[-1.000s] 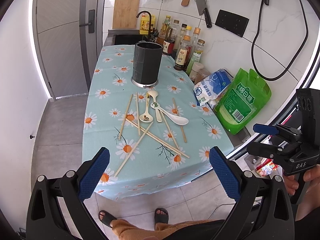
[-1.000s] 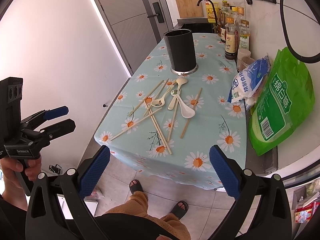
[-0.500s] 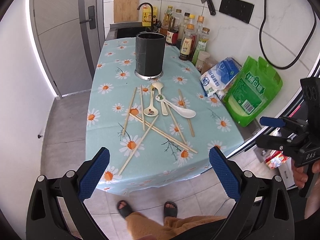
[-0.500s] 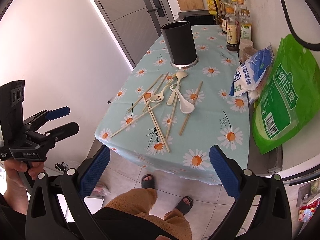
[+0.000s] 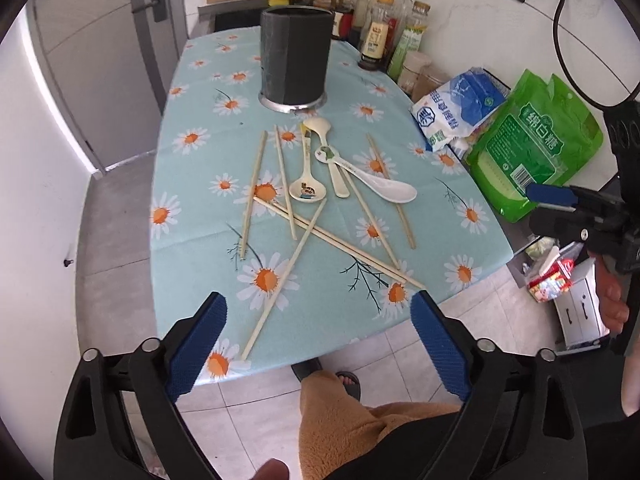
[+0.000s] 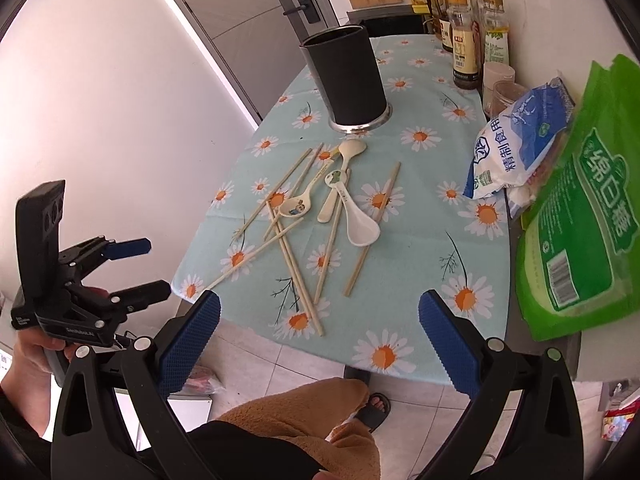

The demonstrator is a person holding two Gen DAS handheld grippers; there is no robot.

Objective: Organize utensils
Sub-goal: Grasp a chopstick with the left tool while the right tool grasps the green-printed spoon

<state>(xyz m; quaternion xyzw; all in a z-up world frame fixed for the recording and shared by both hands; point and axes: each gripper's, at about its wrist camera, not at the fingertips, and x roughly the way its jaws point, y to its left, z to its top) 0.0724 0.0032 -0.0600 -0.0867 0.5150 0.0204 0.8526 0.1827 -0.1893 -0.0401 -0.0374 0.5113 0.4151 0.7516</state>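
Nearest, we hold the left tool (image 5: 318,330) low in frame, its jaws apart but just closing slightly around nothing; the right tool (image 6: 320,330) gapes empty too; mid-frame, chopsticks (image 5: 286,268) and spoons (image 5: 308,190) lie scattered on the daisy-clothed bench (image 5: 192,216); beyond, upper centre, the dark holder (image 5: 294,60) stands upright.

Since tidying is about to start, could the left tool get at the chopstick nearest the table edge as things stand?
Probably yes: the left tool is open and empty, and that chopstick lies bare just ahead.
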